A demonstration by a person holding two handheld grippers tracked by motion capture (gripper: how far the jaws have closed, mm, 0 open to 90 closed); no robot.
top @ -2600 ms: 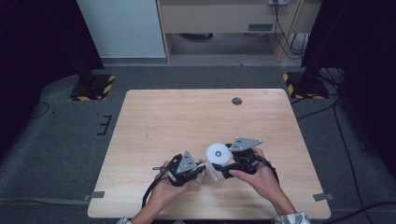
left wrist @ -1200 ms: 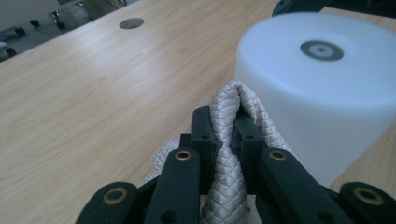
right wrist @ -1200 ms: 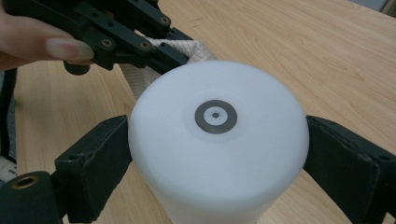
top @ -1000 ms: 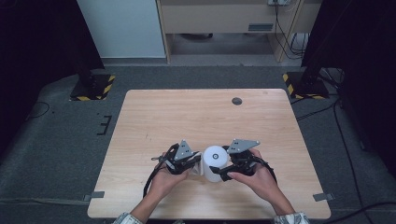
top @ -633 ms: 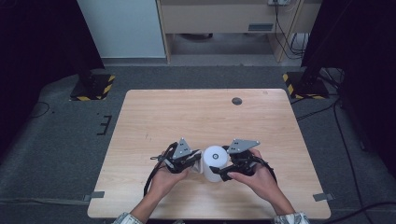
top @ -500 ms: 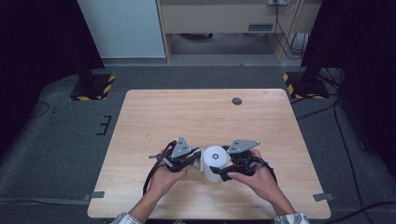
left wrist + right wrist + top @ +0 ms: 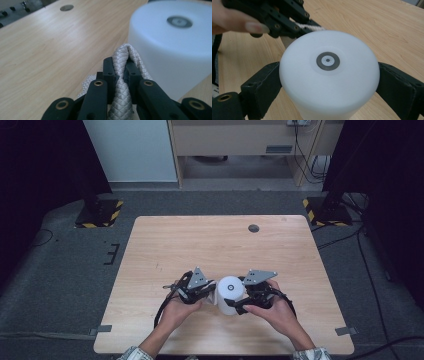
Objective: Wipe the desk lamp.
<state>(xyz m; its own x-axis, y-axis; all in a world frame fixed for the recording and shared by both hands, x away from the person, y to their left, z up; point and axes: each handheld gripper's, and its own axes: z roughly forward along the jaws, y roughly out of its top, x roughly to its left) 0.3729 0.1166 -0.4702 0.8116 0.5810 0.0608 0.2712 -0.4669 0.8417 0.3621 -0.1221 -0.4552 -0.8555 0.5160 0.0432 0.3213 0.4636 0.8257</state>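
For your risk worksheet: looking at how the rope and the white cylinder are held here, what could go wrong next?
1. The rope is pinched in a narrow fold by the left gripper; it may slip free if pulled.
2. The right gripper holds the smooth white cylinder only at its sides; a push from the rope could tip or twist it.

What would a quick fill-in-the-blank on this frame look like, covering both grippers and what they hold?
1. The left gripper is shut on a braided white ____.
2. The right gripper has its jaws on either side of the white ____.
3. A small dark round disc sits on the ____ near its far edge.
4. The ring at the centre of the cylinder's top is ____ in colour.

Missing words: rope; cylinder; table; grey
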